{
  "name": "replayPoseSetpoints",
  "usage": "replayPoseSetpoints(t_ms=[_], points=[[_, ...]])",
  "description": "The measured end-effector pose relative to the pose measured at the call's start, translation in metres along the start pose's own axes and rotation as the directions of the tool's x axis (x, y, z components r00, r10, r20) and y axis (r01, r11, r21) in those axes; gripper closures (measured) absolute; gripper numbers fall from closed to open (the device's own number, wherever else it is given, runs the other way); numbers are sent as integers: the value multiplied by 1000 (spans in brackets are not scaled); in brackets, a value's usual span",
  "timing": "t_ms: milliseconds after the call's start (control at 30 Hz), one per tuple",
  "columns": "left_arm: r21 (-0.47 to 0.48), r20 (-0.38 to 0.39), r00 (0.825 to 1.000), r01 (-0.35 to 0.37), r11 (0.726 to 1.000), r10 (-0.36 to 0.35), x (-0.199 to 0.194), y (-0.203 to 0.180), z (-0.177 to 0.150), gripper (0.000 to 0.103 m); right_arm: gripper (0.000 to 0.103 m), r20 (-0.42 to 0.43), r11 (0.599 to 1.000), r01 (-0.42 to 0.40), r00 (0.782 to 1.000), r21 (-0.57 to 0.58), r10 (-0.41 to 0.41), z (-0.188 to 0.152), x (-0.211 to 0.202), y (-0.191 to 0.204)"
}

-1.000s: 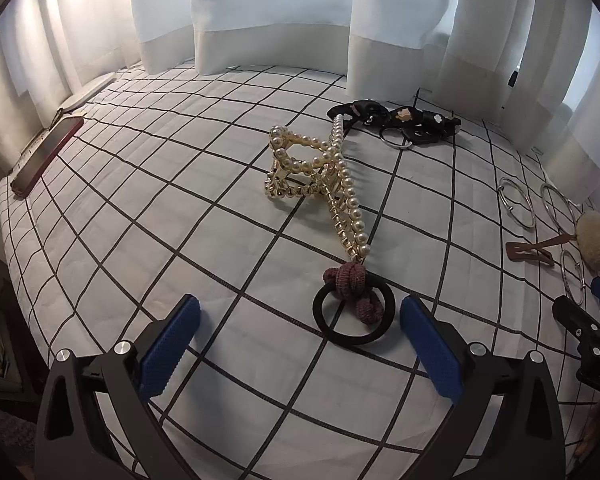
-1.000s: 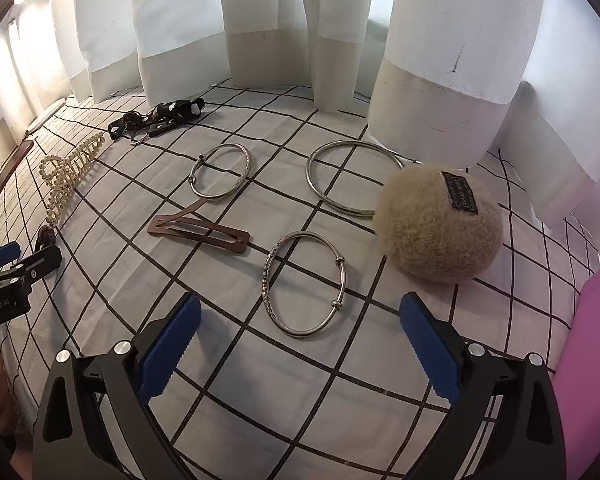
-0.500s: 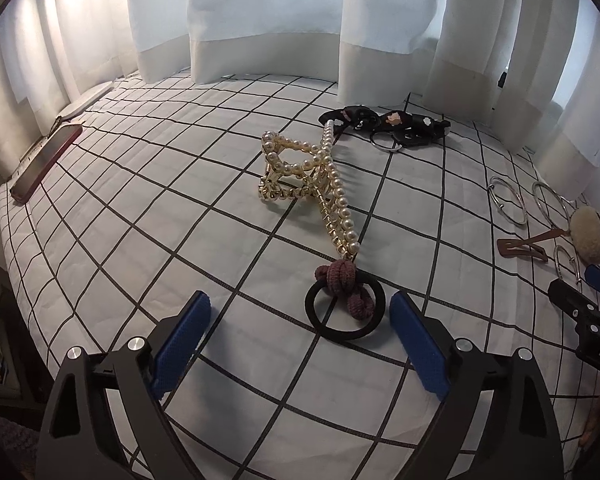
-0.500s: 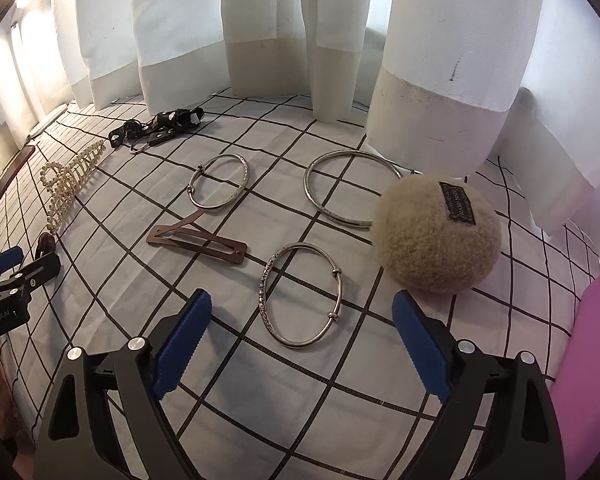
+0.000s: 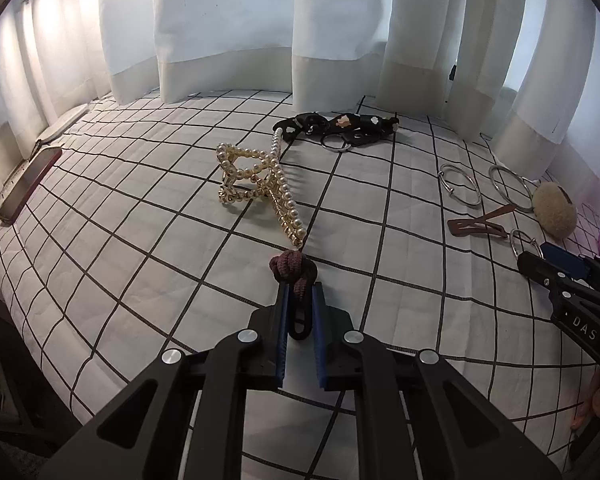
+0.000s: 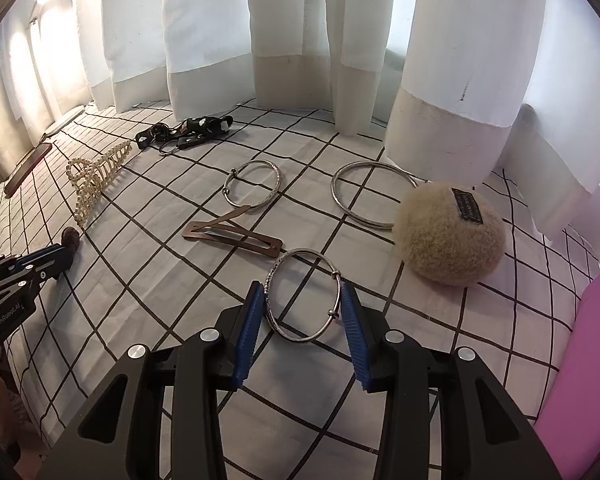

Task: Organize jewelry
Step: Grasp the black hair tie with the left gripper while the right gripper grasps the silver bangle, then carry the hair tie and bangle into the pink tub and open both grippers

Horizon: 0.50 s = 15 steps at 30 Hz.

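Left wrist view: a dark red phone (image 5: pixel 30 182) lies at the far left edge of the white, black-gridded bedspread (image 5: pixel 140 264). At centre sits a gold pearl-studded hair claw (image 5: pixel 256 184), with a black patterned strap bundle with a metal ring (image 5: pixel 336 130) above it. Low in the centre, the left hand-held gripper (image 5: pixel 300 320) has its blue pads pressed together on a black hair tie with a maroon knot (image 5: pixel 294 276), squeezing the ring flat. To the right lie two silver bangles, a brown metal snap clip (image 5: pixel 478 226) and a beige fluffy pom-pom (image 5: pixel 554 210).

Right wrist view: the left hand-held gripper enters from the left edge. Across the middle lie a knotted silver bangle (image 6: pixel 253 185), the snap clip, and a plain silver hoop bangle (image 6: pixel 370 194) touching the pom-pom. Low at centre, the right hand-held gripper (image 6: pixel 302 312) is closing; a textured silver sliding-knot bangle (image 6: pixel 302 294) lies between its blue pads, which meet its sides. A pink surface (image 6: pixel 584 360) fills the lower right.
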<state>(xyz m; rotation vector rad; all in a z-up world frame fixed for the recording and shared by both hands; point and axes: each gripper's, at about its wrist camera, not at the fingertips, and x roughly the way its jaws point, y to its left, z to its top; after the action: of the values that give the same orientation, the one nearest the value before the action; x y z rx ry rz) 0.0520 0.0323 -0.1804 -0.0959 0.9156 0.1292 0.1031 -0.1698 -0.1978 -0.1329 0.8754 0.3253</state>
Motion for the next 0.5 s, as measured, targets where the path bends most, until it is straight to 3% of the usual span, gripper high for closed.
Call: replayPoseSetpoints(t_ms=[500], points=[[-3,47,995,86,996,-86,-31,1,10,92,65,20,999,-32,999,31,32,-5,-20,8]])
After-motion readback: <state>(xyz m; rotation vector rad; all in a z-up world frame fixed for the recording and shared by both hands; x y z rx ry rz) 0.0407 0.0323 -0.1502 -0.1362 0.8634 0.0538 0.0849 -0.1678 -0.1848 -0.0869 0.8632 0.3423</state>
